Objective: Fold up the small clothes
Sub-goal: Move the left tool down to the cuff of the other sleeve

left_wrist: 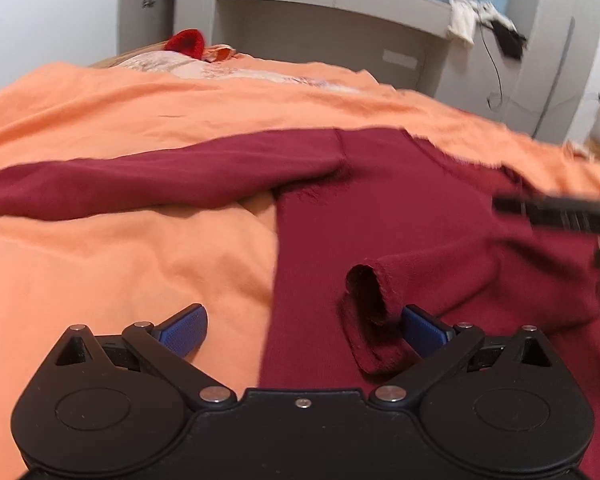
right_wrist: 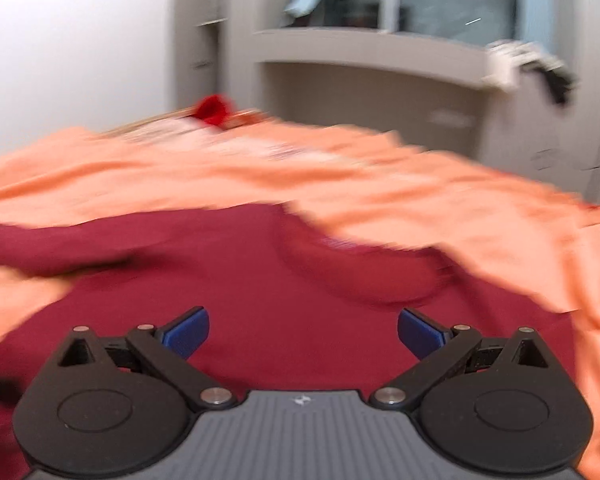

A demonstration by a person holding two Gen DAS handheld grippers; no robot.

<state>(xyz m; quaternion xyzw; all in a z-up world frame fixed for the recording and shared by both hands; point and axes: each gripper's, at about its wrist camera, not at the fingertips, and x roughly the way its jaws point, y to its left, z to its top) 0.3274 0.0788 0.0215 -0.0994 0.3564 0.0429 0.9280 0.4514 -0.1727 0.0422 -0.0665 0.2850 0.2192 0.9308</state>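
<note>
Left wrist view: left gripper (left_wrist: 303, 330) low over the bed, jaws spread wide, blue pads (left_wrist: 184, 330) apart and pressing on nothing. Dark red sweater (left_wrist: 400, 216) spread flat on the orange bedsheet (left_wrist: 120, 272), one sleeve (left_wrist: 140, 178) stretched out to the left, the other sleeve folded across the body, its open cuff (left_wrist: 366, 300) just beside the right-hand pad; touching or not, cannot tell. Blurred black part of the right gripper (left_wrist: 560, 212) over the sweater at the right edge. Far off, a bright red knitted item (left_wrist: 186, 42) at the head of the bed, and a grey shelf unit (left_wrist: 332, 8) with white and black cloth (left_wrist: 484, 20) draped on its corner. Right wrist view, blurred: right gripper (right_wrist: 303, 330) above the sweater's (right_wrist: 260, 280) body, jaws wide, nothing between the pads. Orange bedsheet (right_wrist: 460, 208) lapping over the sweater's far right side.
</note>
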